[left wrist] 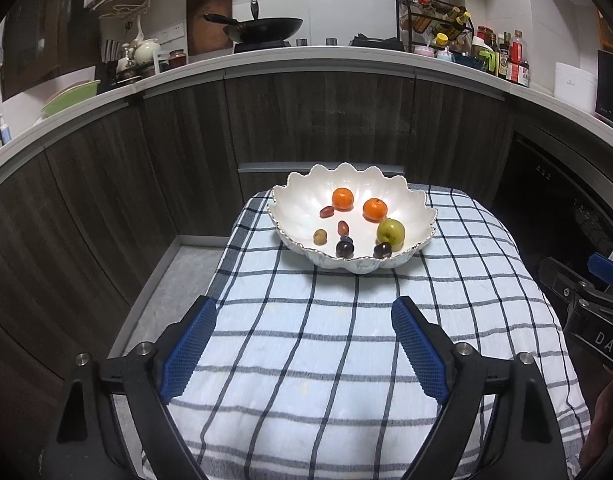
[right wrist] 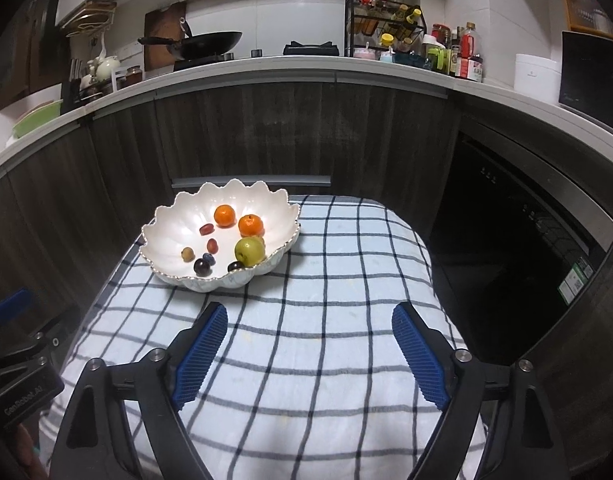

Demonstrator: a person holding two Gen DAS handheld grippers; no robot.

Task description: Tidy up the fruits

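A small bench (left wrist: 174, 276) stands before the dark kitchen cupboards. A white cloth with dark blue checks (left wrist: 346, 360) covers almost its whole top and hangs over the edges; a grey strip stays bare on the left. On the cloth, at the far end, sits one white scalloped bowl (left wrist: 410, 200).

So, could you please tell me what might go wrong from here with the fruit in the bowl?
The bowl sits at the far end of the checked cloth; a nudge could slide it off. The small dark fruits lie close together near the green fruit, so the open left hand-held gripper may knock neighbours.
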